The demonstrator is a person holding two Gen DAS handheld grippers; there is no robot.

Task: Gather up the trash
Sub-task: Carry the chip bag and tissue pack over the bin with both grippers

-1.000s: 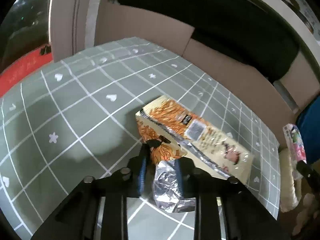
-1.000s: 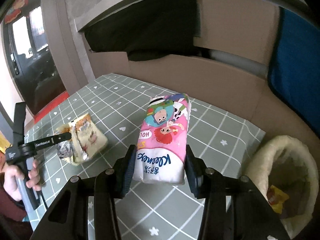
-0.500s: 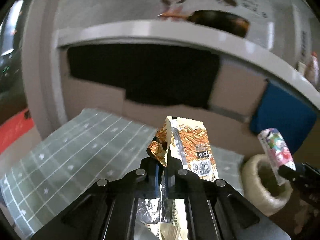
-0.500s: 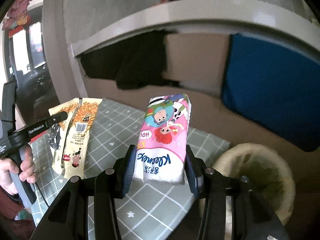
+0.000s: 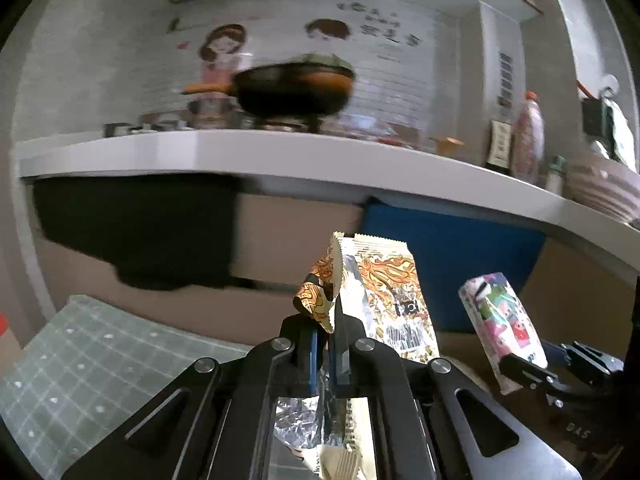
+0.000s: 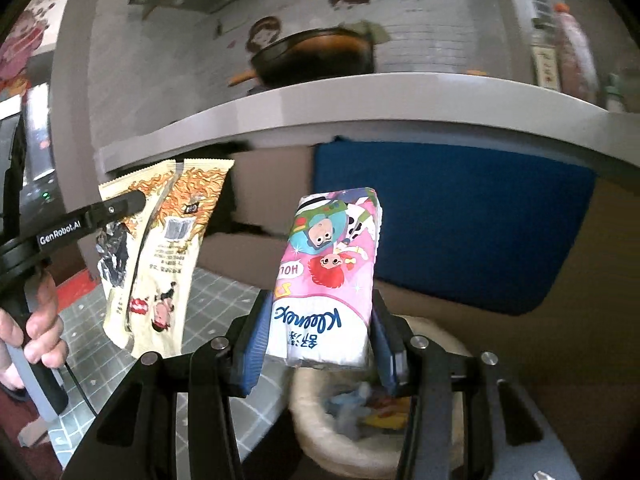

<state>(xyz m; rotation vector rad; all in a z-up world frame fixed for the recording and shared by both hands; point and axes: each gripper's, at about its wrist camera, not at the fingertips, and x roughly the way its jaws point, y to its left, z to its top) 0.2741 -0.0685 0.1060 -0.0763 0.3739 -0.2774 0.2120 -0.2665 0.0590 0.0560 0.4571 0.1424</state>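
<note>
My left gripper (image 5: 323, 336) is shut on an orange and cream snack wrapper (image 5: 384, 300) and holds it up in the air; the wrapper also shows in the right wrist view (image 6: 160, 248), hanging from the left gripper (image 6: 120, 204). My right gripper (image 6: 320, 344) is shut on a pink Kleenex tissue pack (image 6: 332, 276) and holds it above a cream woven basket (image 6: 320, 440) with several scraps inside. The tissue pack also shows in the left wrist view (image 5: 504, 320).
A table with a grey-green checked cloth (image 5: 80, 368) lies below left. A white counter (image 5: 320, 160) with a black pan (image 5: 292, 92) runs across behind. A blue panel (image 6: 460, 220) and brown cardboard (image 5: 288, 236) stand under it.
Both grippers have lifted their loads off the table and swung right. The tissue pack is now over the basket and the wrapper hangs in the air.
</note>
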